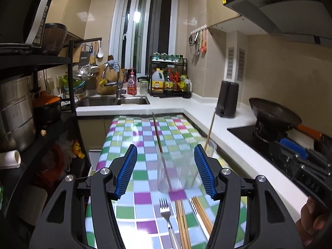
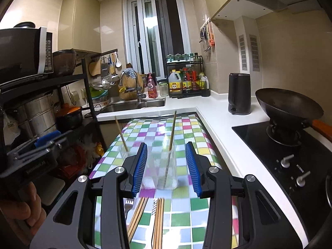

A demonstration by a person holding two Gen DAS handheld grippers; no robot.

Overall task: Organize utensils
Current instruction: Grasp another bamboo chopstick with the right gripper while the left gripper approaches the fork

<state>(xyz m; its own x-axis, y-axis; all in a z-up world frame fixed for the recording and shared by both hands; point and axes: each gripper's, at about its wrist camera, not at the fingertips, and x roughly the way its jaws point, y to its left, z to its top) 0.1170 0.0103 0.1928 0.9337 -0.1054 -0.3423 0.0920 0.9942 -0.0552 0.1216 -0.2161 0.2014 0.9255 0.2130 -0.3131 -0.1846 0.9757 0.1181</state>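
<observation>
My left fingers [image 1: 136,172] stand spread with nothing between the pads, and my right fingers [image 2: 141,169] are likewise apart and empty, though set a little narrower. Just beyond the left pair stands a clear glass [image 1: 176,172] on the checkered surface [image 1: 132,137], one chopstick [image 1: 158,137] leaning in it; a second glass [image 1: 209,148] with its own chopstick [image 1: 210,128] stands to its right, near the white counter's edge. Through the right camera the nearer glass [image 2: 166,170] sits in line with my open fingers. Below both pairs, at the near end of the surface, lie the loose chopsticks [image 2: 158,222] and a fork [image 1: 166,213]. I judge the step is to drop down onto that loose pile, so I would tip a gripper lower, single out one stick and close across its width near the middle. The lying chopsticks run lengthwise toward the sink; the fork's tines point the same way. The standing sticks tilt slightly off upright, tops away from me.
</observation>
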